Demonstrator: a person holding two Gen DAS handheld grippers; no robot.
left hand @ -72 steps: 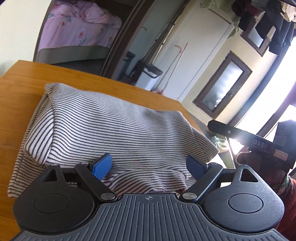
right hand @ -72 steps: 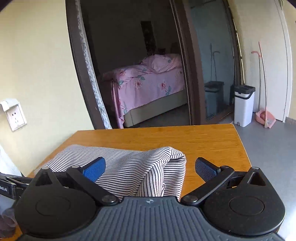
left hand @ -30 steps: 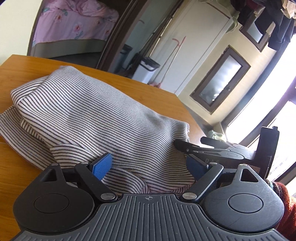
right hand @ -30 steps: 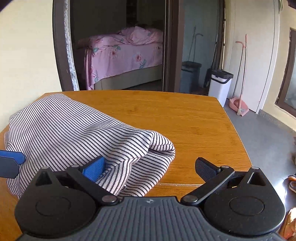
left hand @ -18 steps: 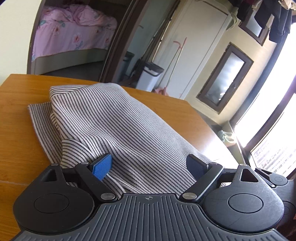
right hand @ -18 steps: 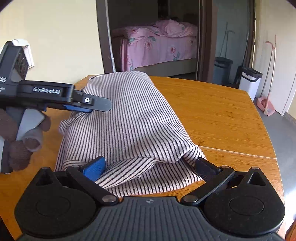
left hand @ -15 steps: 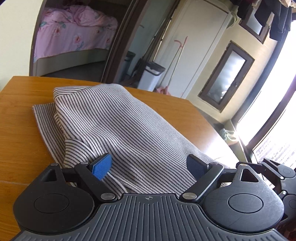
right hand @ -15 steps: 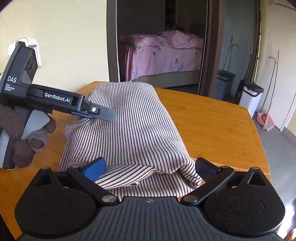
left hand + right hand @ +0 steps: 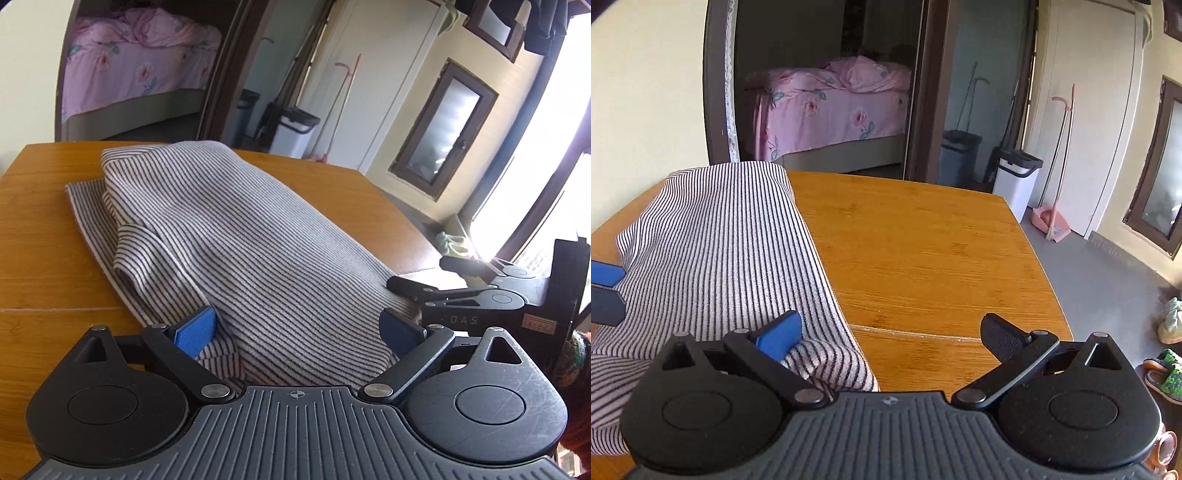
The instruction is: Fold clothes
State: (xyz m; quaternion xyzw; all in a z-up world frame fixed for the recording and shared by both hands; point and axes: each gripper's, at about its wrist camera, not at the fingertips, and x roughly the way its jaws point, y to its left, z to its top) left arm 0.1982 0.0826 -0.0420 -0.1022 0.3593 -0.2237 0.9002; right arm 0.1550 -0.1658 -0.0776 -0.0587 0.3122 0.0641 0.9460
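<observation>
A folded black-and-white striped garment (image 9: 236, 236) lies on the wooden table (image 9: 44, 229), also in the right wrist view (image 9: 713, 251). My left gripper (image 9: 299, 330) is open, its jaws wide apart over the garment's near end, holding nothing. My right gripper (image 9: 890, 332) is open too, its left pad at the garment's near right corner and its right finger over bare table (image 9: 923, 258). The right gripper shows at the right edge of the left wrist view (image 9: 480, 291), beside the garment's edge. The left gripper's blue pad (image 9: 604, 275) shows at the right wrist view's left edge.
The table's right edge (image 9: 1045, 280) drops to a grey floor. A white bin (image 9: 1015, 184), a pink dustpan and broom (image 9: 1052, 218) and shoes (image 9: 1167, 373) stand on the floor. A doorway beyond opens onto a pink bed (image 9: 831, 110).
Both grippers have stayed open. The right gripper has swung right, from straddling the garment's end to its right corner. The left view shifted a little; the garment now reaches closer.
</observation>
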